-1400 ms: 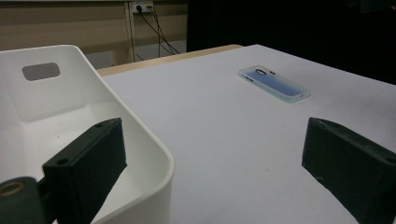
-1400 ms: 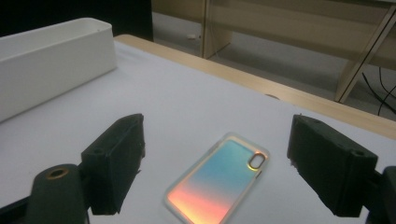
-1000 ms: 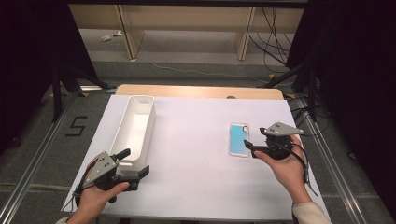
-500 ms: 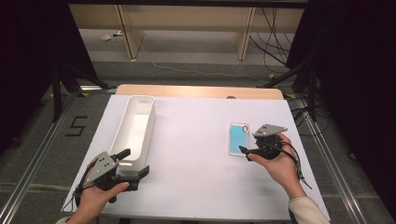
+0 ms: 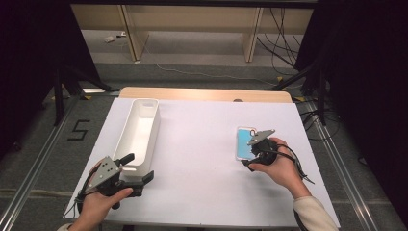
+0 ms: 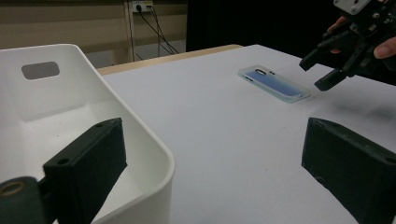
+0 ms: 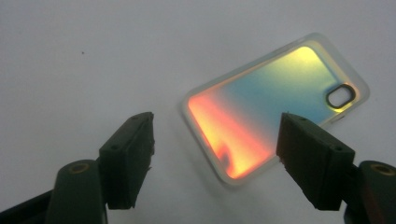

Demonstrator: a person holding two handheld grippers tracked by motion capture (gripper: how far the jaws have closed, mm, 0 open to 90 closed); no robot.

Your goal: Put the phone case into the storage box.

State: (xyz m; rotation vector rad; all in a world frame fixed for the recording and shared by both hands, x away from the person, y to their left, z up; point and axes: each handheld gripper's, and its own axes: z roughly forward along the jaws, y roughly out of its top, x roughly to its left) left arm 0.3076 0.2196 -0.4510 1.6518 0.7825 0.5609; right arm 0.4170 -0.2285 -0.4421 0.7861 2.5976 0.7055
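An iridescent phone case lies flat on the white table, right of centre. My right gripper hovers just over its near end, tilted down. In the right gripper view the case glows orange to blue, and its near corner lies between the jaws of the right gripper. The jaws have just been closing a little, but the pads stand apart from the case. My left gripper is open at the near end of a long white bin, one jaw over the bin's rim. The left gripper view shows the right gripper beside the case.
The white tabletop spreads between the bin and the case. A wooden strip runs along its far edge. Beyond it are a grey floor, cables and dark stands.
My right hand has moved left and down, from beside the case to over its near end. The left hand and the bin have stayed put.
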